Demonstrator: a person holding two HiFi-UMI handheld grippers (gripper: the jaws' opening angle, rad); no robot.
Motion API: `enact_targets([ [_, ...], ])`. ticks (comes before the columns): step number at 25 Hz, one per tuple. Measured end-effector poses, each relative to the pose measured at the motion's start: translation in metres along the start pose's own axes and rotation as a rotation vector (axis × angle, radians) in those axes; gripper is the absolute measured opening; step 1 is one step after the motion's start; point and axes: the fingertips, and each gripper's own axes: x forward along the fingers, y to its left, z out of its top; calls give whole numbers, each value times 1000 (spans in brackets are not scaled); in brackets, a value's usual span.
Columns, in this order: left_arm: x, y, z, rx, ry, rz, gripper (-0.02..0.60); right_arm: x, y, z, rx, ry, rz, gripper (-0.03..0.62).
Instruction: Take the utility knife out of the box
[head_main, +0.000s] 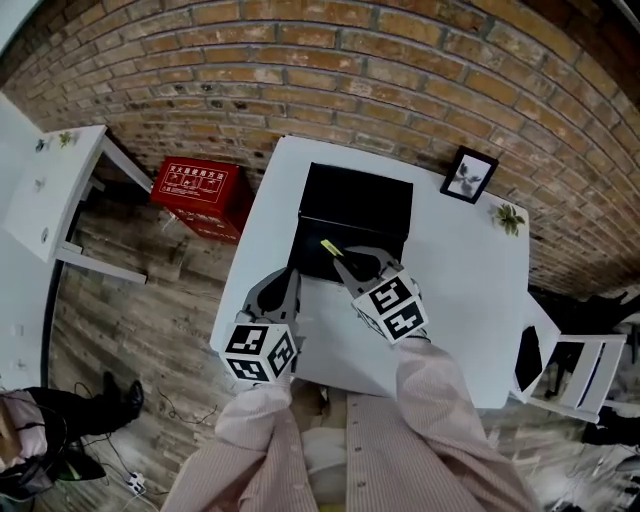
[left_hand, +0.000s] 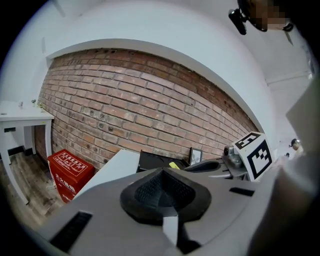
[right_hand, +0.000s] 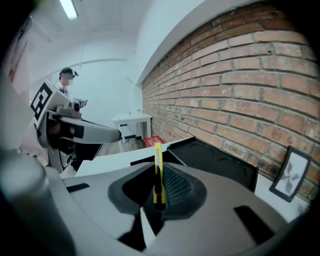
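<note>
An open black box (head_main: 352, 215) stands at the far middle of the white table (head_main: 470, 300), its lid up against the brick wall side. My right gripper (head_main: 345, 262) hangs above the box's near edge, shut on a slim yellow utility knife (head_main: 331, 247). In the right gripper view the utility knife (right_hand: 158, 170) stands upright between the pads of the right gripper (right_hand: 159, 189), with the box (right_hand: 215, 160) beyond. My left gripper (head_main: 284, 288) hovers at the box's near left corner; in its own view the left gripper (left_hand: 162, 192) is shut and holds nothing.
A red case (head_main: 200, 195) sits on the wooden floor left of the table. A framed picture (head_main: 468, 175) and a small plant (head_main: 510, 217) stand at the table's far right. A white side table (head_main: 55, 190) is at the left, a white chair (head_main: 575, 370) at the right.
</note>
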Motion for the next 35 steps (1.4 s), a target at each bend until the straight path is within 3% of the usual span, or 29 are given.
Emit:
enact_targets([
  [13, -16, -21, 38, 92, -80, -59, -8, -63, -11, 34, 167, -275, -86, 52],
  [22, -32, -23, 68, 150, -147, -60, -8, -102, -22, 55, 241, -431, -149, 52],
  [35, -48, -19, 100, 198, -214, -39, -8, -151, -46, 69, 291, -555, -252, 52],
])
